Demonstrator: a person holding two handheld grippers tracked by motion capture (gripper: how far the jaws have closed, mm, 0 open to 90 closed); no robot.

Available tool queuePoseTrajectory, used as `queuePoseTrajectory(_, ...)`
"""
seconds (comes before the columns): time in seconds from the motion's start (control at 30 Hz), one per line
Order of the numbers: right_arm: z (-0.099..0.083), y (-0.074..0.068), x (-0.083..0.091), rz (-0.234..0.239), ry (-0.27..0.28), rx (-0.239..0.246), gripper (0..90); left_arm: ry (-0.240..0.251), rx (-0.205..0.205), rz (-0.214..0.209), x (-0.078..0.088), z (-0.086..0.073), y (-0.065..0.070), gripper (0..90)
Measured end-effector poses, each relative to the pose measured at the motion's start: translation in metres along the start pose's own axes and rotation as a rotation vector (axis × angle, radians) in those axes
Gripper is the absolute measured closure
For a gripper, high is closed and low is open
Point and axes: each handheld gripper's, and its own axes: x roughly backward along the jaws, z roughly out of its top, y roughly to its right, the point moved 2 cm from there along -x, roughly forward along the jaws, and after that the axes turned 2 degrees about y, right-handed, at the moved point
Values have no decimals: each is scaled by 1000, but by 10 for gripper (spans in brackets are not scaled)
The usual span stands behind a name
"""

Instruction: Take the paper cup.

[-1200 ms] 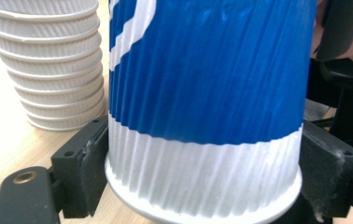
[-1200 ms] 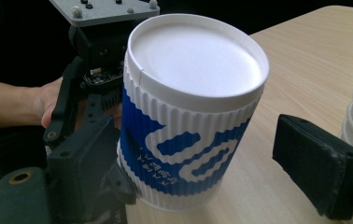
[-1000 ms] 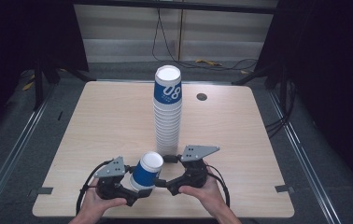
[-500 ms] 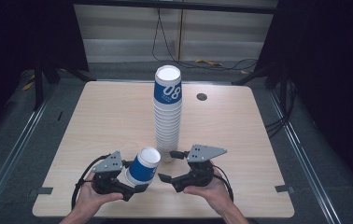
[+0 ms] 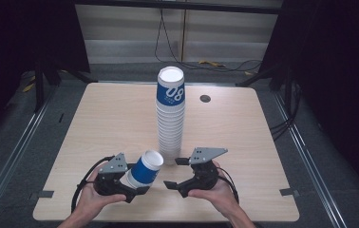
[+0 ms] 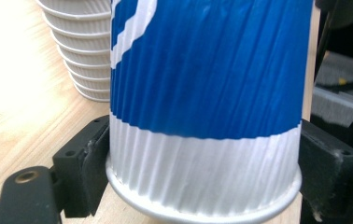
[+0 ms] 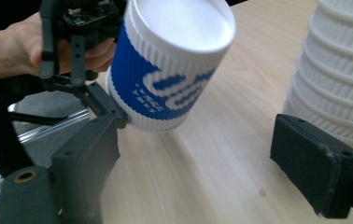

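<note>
Left side first. My left hand-held gripper (image 5: pixel 137 187) is clamped on a single blue-and-white paper cup (image 5: pixel 144 168), near the front edge of the bench (image 5: pixel 97 118). In the left gripper view the two black jaws press either side of the cup's white band by the rolled rim. The cup is carried tilted, closed bottom up and leaning right toward the stack; its long axis runs from my left hand up and rightward.

Centre. The tall stack of cups (image 5: pixel 170 118) stands upright mid-bench, nested upside down, blue-banded cup on top. The held cup is just left of the stack's foot, apart from it.

Right side. My right hand-held gripper (image 5: pixel 176 172) has nothing between its jaws, which stand wide and have just been opening a little further. In the right gripper view the held cup (image 7: pixel 174 70) lies ahead and to the left of those jaws, and the stack's ribbed wall (image 7: pixel 338 79) sits close behind the right-hand jaw.

Judgement: the cup's raised bottom end faces my right gripper, the nearer free hand for a pass. Its top sits well above both hands, so stacking means a long lift.
</note>
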Motion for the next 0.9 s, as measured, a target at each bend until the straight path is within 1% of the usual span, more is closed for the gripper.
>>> queuePoseTrajectory(0.03, 0, 0, 0, -2, -6, 2, 151, 0, 0, 0, 0, 0, 0, 162)
queuePoseTrajectory(0.1, -1, 0, -1, 15, -8, 3, 152, -4, -1, -13, 0, 1, 2, 163)
queuePoseTrajectory(0.17, -1, 0, -1, 13, -19, 10, 153, -9, -6, -14, 0, 1, 2, 163)
queuePoseTrajectory(0.2, -2, 0, -1, 13, -25, 17, 153, -19, -12, -19, -1, 0, 3, 163)
queuePoseTrajectory(0.23, -2, 0, -2, 28, -26, 19, 156, -25, -16, -19, 0, 0, 3, 163)
queuePoseTrajectory(0.3, -3, -1, -4, 37, -45, 35, 169, -55, -30, -24, -1, -3, 6, 163)
queuePoseTrajectory(0.33, -4, -2, -4, 47, -53, 36, 180, -55, -30, -24, -1, -3, 6, 163)
queuePoseTrajectory(0.37, -4, -2, -4, 47, -53, 36, 180, -60, -32, -35, -2, -5, 7, 163)
queuePoseTrajectory(0.4, -5, -3, -5, 49, -71, 49, 180, -73, -42, -37, -4, -6, 8, 163)
queuePoseTrajectory(0.43, -5, -4, -6, 58, -80, 51, 180, -73, -42, -37, -4, -6, 8, 163)
queuePoseTrajectory(0.47, -6, -4, -7, 57, -89, 56, 180, -86, -50, -42, -6, -7, 10, 163)
queuePoseTrajectory(0.53, -7, -5, -9, 64, -110, 59, 165, -94, -46, -44, -8, -8, 12, 163)
queuePoseTrajectory(0.6, -8, -5, -11, 63, -135, 53, 137, -106, -41, -45, -11, -10, 12, 163)
queuePoseTrajectory(0.63, -8, -5, -12, 58, -145, 55, 138, -116, -44, -50, -12, -11, 13, 163)
queuePoseTrajectory(0.7, -9, -4, -13, 63, -153, 58, 138, -119, -48, -50, -13, -12, 14, 163)
queuePoseTrajectory(0.73, -10, -4, -14, 63, -172, 60, 137, -132, -59, -59, -14, -12, 16, 163)
queuePoseTrajectory(0.77, -10, -4, -15, 67, -178, 60, 138, -132, -59, -59, -14, -12, 16, 164)
queuePoseTrajectory(0.8, -11, -4, -15, 70, -184, 61, 140, -156, -79, -62, -15, -12, 17, 163)
queuePoseTrajectory(0.83, -11, -4, -15, 70, -184, 61, 140, -156, -79, -62, -15, -12, 17, 164)
queuePoseTrajectory(0.87, -11, -4, -16, 72, -201, 66, 143, -164, -89, -70, -18, -13, 21, 163)
queuePoseTrajectory(0.9, -12, -5, -17, 74, -207, 70, 143, -172, -96, -72, -19, -13, 22, 163)
